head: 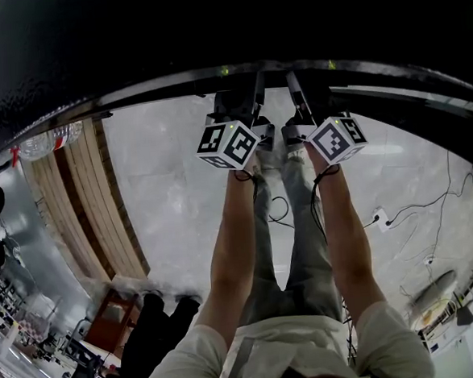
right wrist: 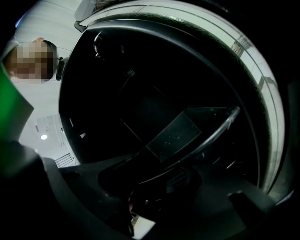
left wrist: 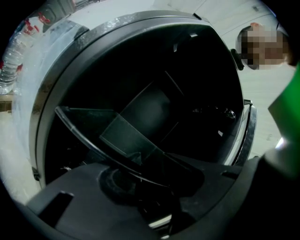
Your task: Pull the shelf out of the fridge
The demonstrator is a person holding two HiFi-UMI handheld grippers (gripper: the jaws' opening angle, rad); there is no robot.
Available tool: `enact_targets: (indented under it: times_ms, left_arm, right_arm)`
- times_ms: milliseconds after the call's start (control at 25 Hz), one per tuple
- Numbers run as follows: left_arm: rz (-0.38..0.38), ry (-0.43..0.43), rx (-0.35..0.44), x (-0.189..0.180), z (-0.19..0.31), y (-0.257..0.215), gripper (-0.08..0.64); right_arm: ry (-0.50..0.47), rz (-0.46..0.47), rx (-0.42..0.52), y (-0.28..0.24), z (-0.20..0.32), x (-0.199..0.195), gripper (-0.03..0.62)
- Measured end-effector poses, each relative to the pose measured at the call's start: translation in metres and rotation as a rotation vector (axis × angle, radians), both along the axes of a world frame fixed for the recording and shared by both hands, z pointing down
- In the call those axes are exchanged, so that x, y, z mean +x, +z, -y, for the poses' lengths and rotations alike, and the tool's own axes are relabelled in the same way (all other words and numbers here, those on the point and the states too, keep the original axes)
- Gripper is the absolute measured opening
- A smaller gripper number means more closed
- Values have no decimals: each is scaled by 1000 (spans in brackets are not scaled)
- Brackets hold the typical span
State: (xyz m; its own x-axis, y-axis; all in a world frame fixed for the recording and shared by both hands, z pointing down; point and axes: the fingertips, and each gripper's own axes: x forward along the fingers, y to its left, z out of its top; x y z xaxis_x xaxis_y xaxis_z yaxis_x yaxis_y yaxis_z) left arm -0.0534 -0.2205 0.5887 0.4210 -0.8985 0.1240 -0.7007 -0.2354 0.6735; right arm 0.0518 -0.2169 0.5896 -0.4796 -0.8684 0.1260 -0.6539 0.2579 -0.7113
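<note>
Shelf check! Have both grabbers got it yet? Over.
Left gripper shut on shelf front rim. Right gripper shut on it too. Shelf sits inside the fridge. Nothing seen in the way.

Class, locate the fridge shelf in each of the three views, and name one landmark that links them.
Head view: shelf not visible.
Left gripper view: shelf centre-left, front edge sloping down rightward.
Right gripper view: shelf centre-right, mirrored.
Shared landmark: pale fridge rim, in both gripper views.
</note>
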Motion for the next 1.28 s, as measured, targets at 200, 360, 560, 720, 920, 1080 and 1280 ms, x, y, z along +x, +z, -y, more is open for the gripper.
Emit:
enact_targets:
  times_ms: [200,360,560,720,920,1080,1280]
  left_arm:
    - [-2,2,3,-1,-5,-2,153]
    - [-4,1,6,2,-10,-3,153]
    - [2,5,11,2,-17,-4,153]
    - [-4,4,8,4,-21,-5,153]
    - [-9,4,7,2,-30,-4,153]
    - [-6,11,9,3,-35,-4,153]
    - [-8,15,18,3,-42,-8,155]
  right_arm:
    - [-7,-3,9,-2,-5,-1,137]
    - [-14,-5,19,-5,-10,2,137]
    - [-23,-5,23,-4,-17,2,138]
    - [-28,-9,27,-4,-22,4,138]
    - [-44,-16,30,-7,-29,0,140]
    - [-46,-19,33,-8,-35,1,140]
    - [-48,-21,44,-12,-42,1,140]
